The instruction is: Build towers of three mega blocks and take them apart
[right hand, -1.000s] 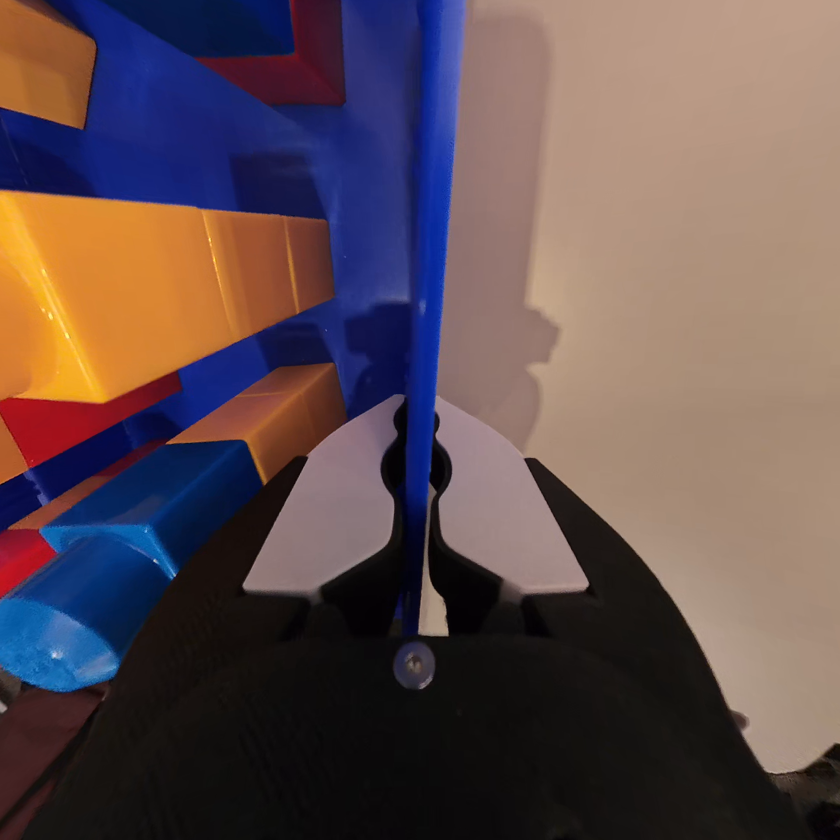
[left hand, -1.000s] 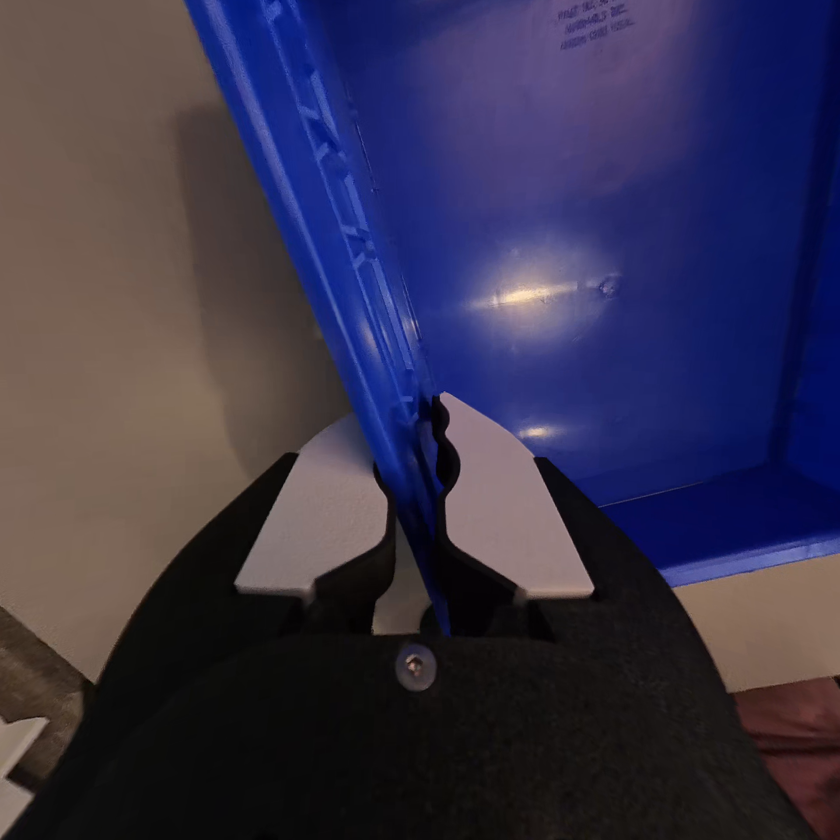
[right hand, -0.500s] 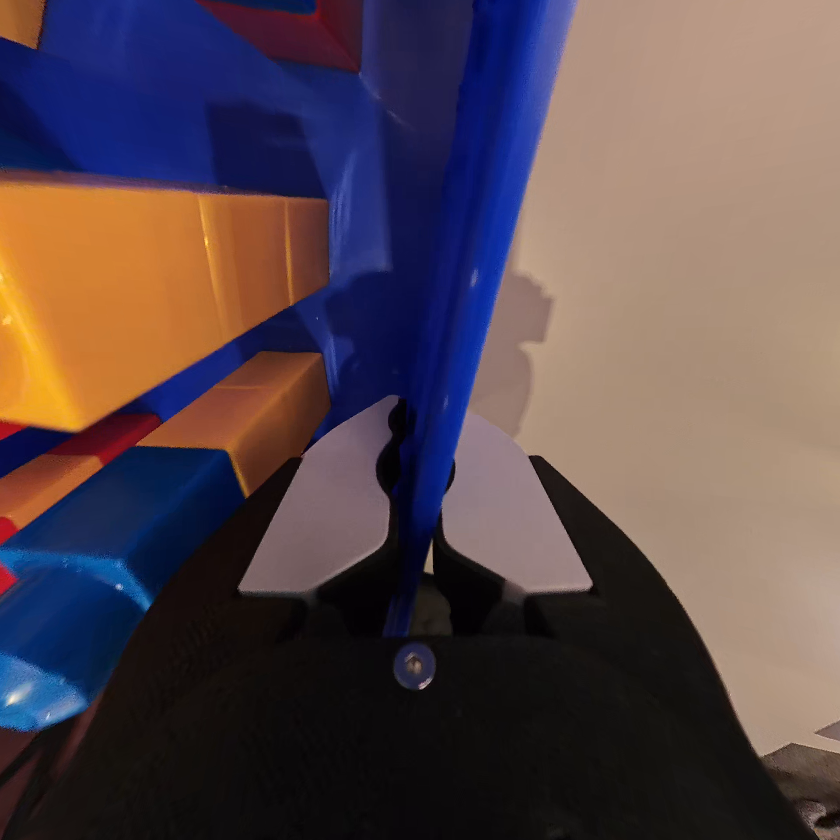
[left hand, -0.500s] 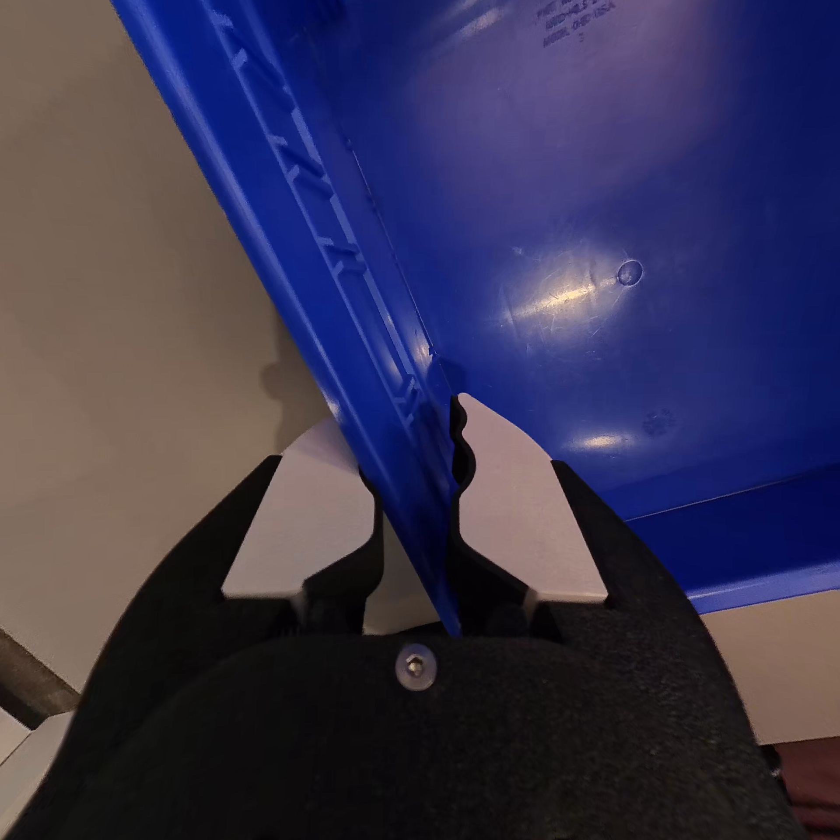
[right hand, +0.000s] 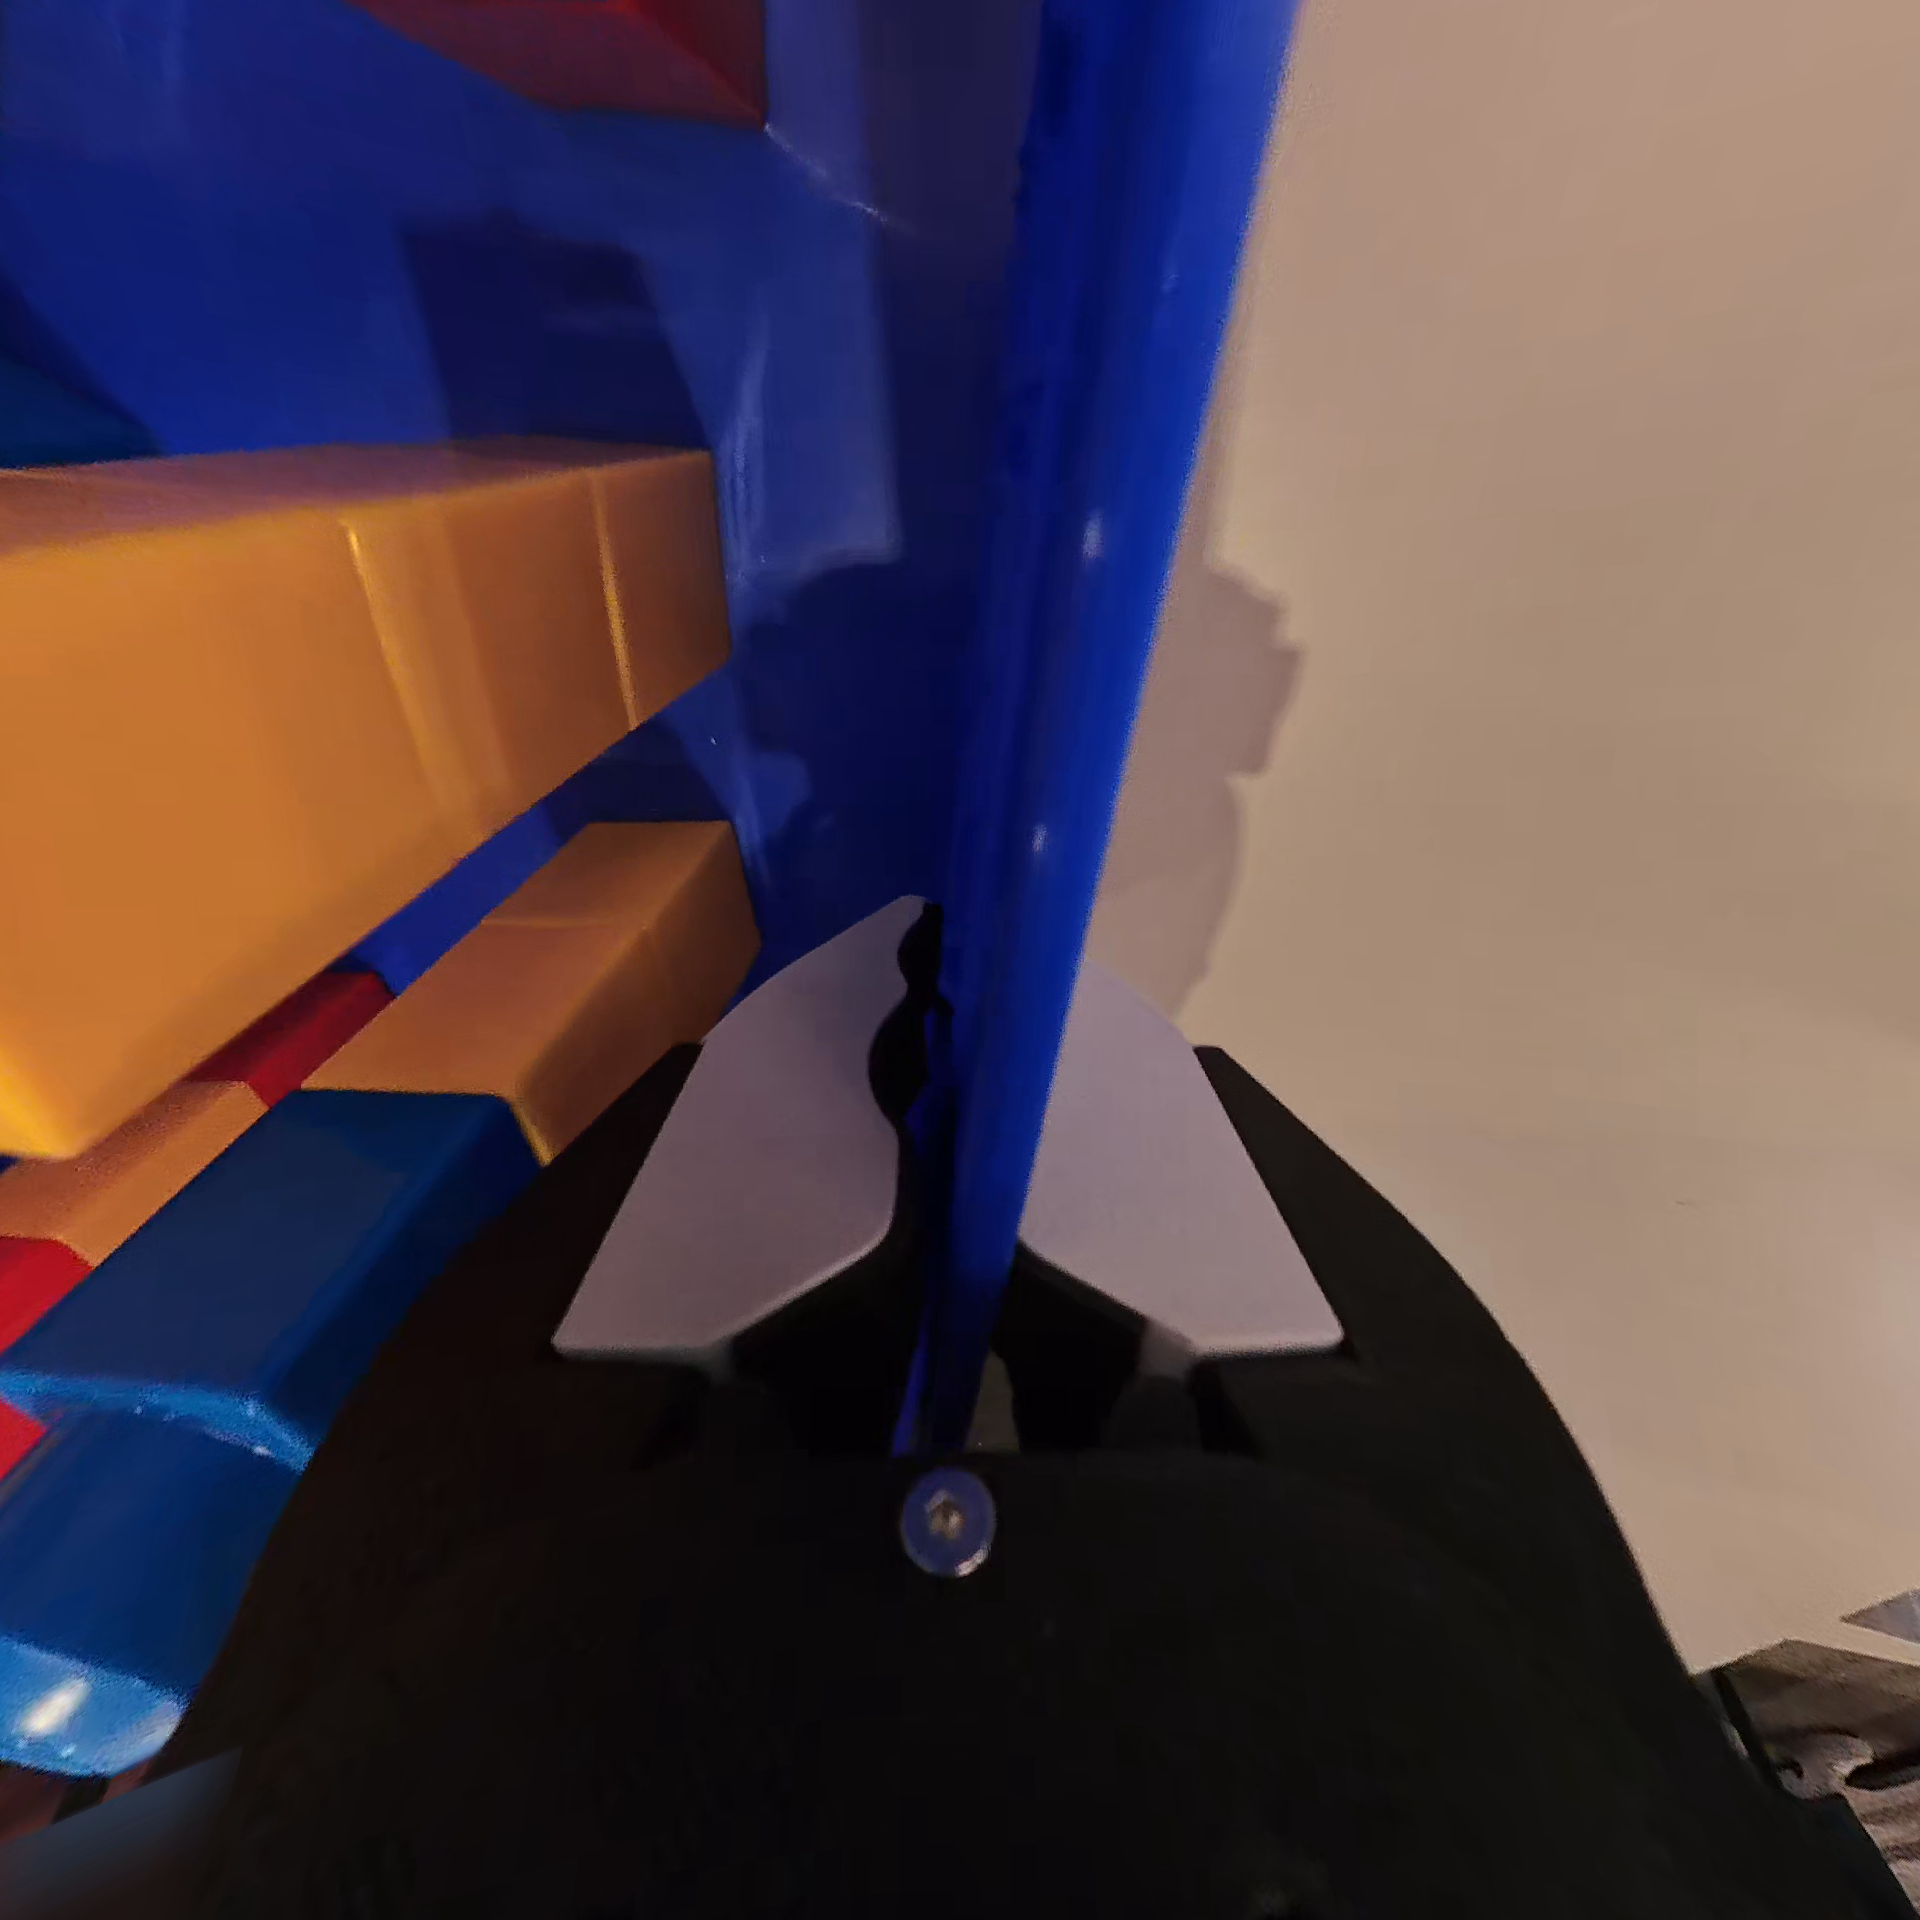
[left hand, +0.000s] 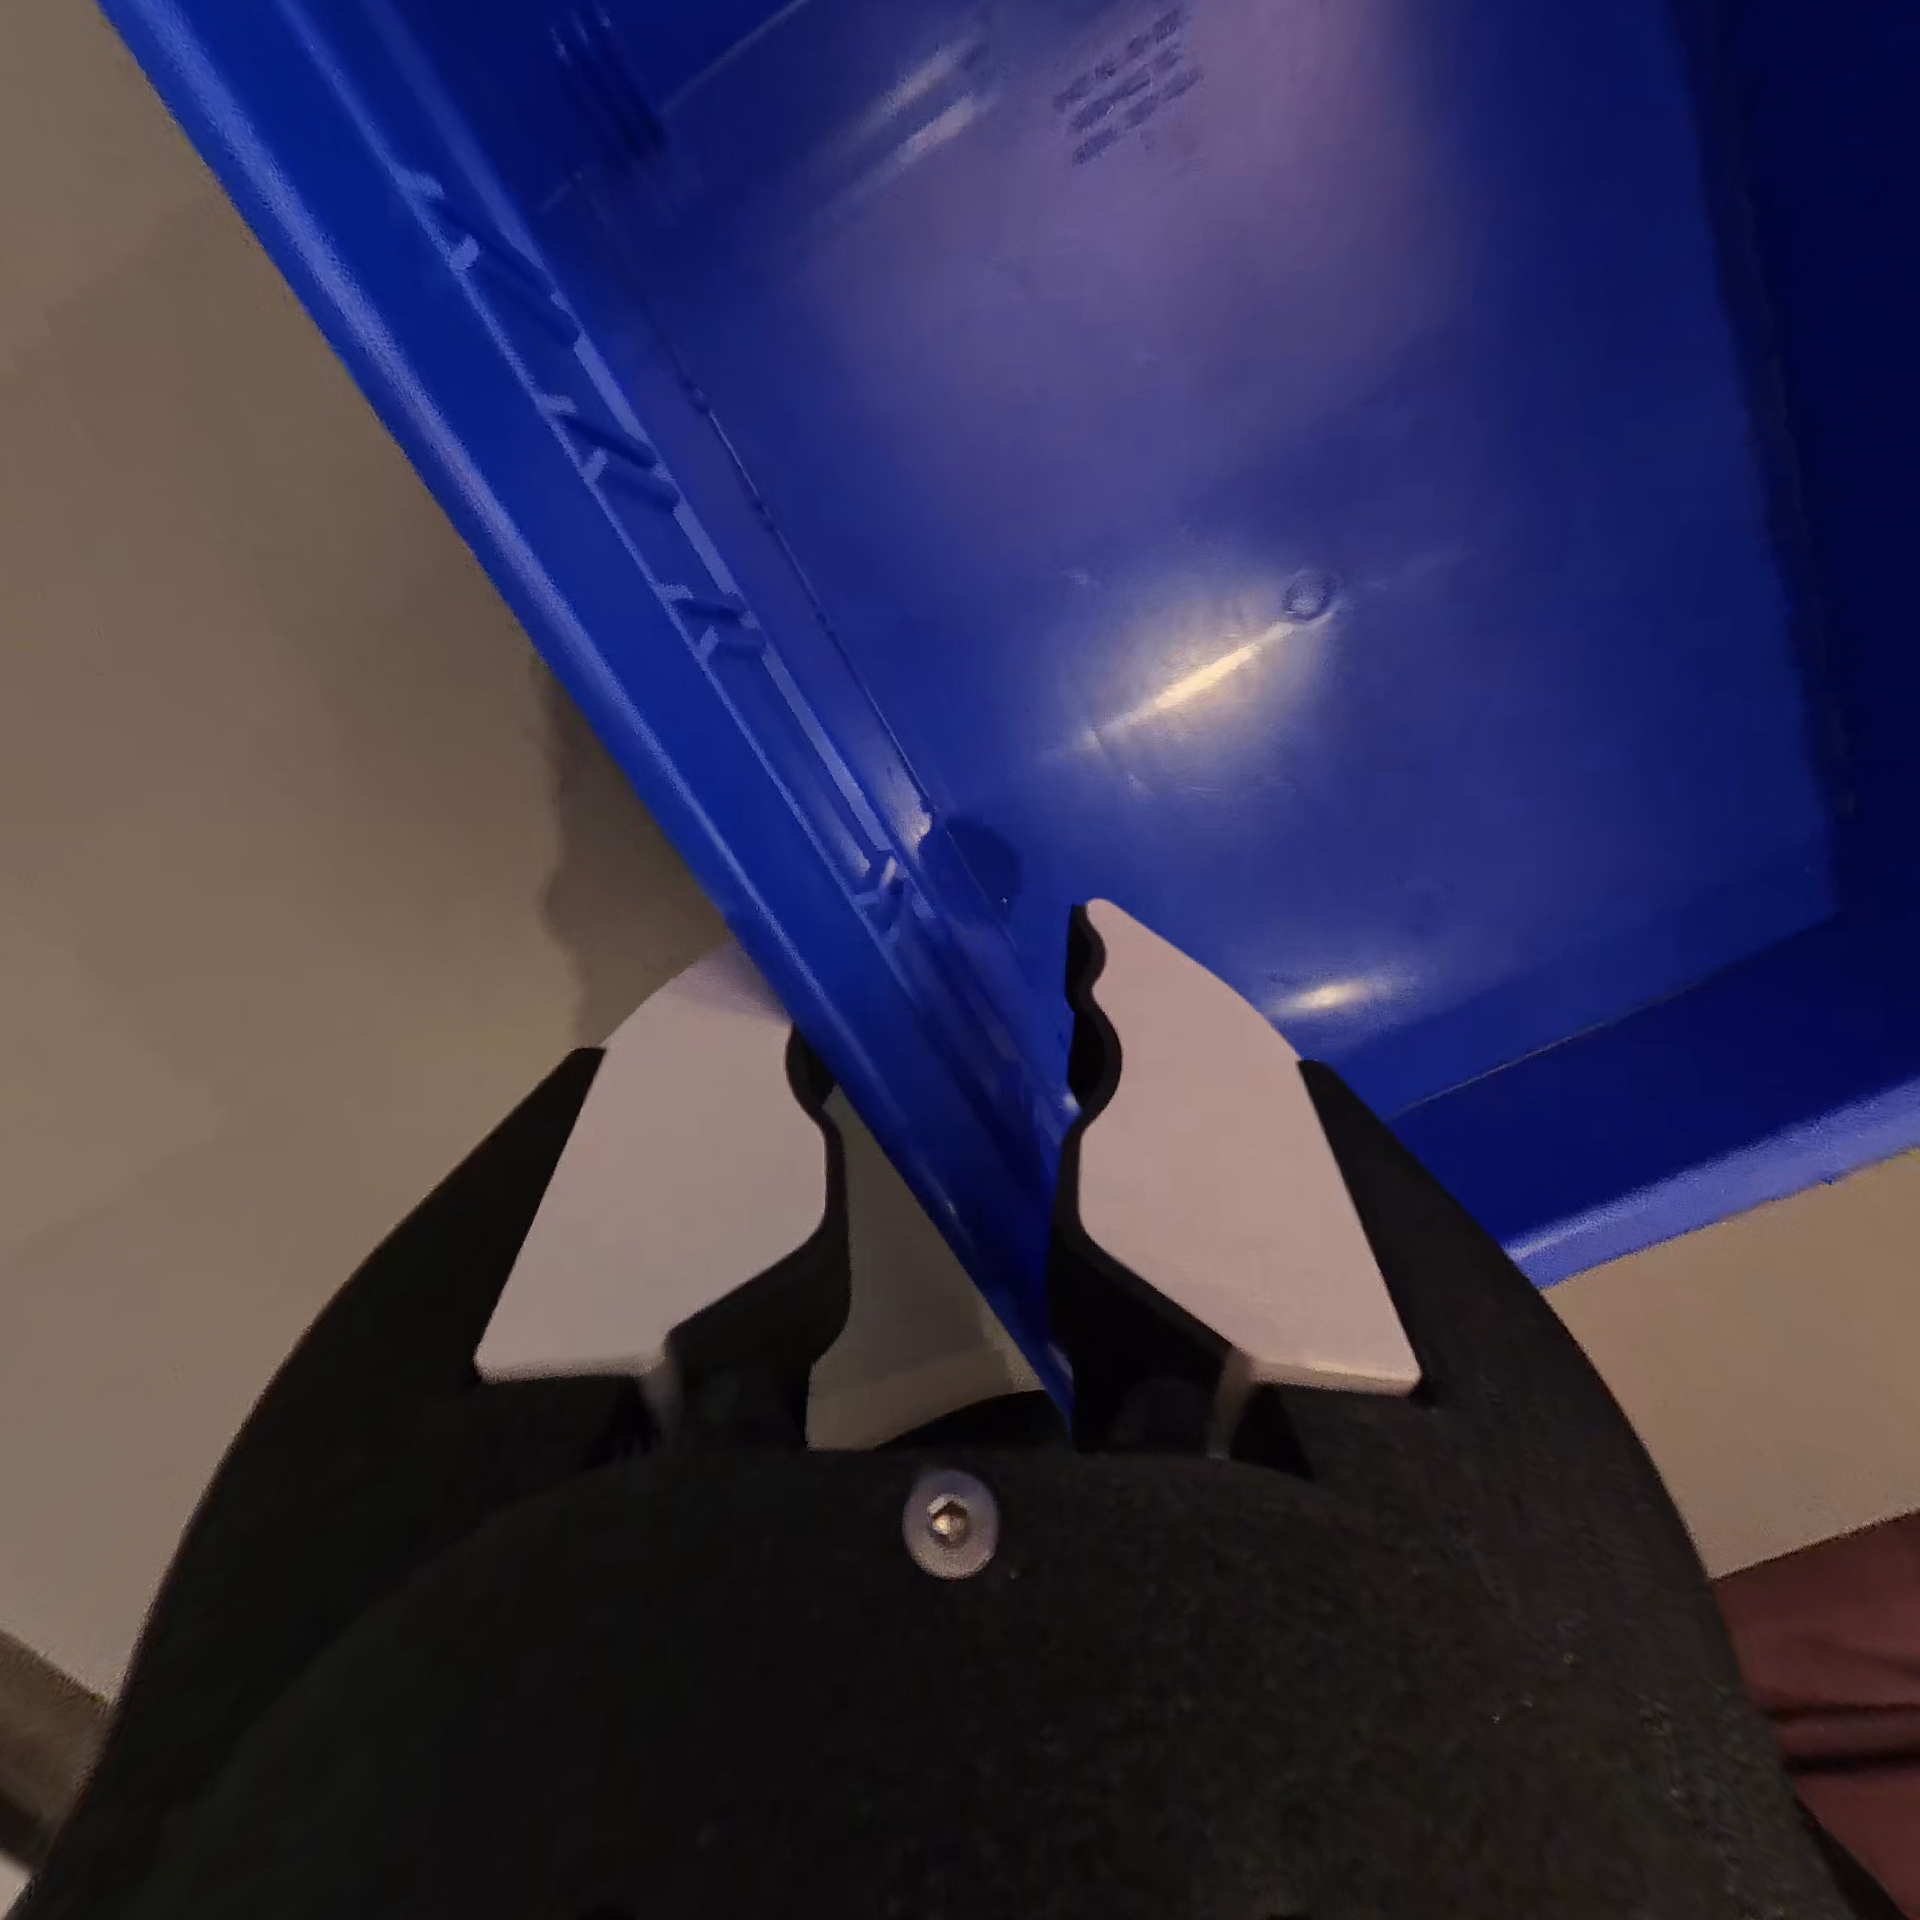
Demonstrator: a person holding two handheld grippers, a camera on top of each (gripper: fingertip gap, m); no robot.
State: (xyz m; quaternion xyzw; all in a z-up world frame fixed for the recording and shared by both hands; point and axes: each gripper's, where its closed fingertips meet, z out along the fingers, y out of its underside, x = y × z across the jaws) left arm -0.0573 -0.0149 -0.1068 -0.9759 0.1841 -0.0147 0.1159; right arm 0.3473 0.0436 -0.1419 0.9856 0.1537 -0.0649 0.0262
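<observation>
**Both grippers on the bin walls**

Here we see the left gripper point(left hand: 940, 1039) straddling the rim of the glossy blue plastic bin point(left hand: 1247, 520), seemingly clamped. The right gripper point(right hand: 997, 1039) pinches the opposite wall. Chunky orange point(right hand: 312, 727), blue point(right hand: 260, 1247) and red mega blocks lie inside on the pale worktop point(right hand: 1558, 727).

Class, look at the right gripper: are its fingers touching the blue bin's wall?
Touching. The right wrist view shows the blue bin's wall clamped between the right gripper's fingers, with no gap visible.
</observation>
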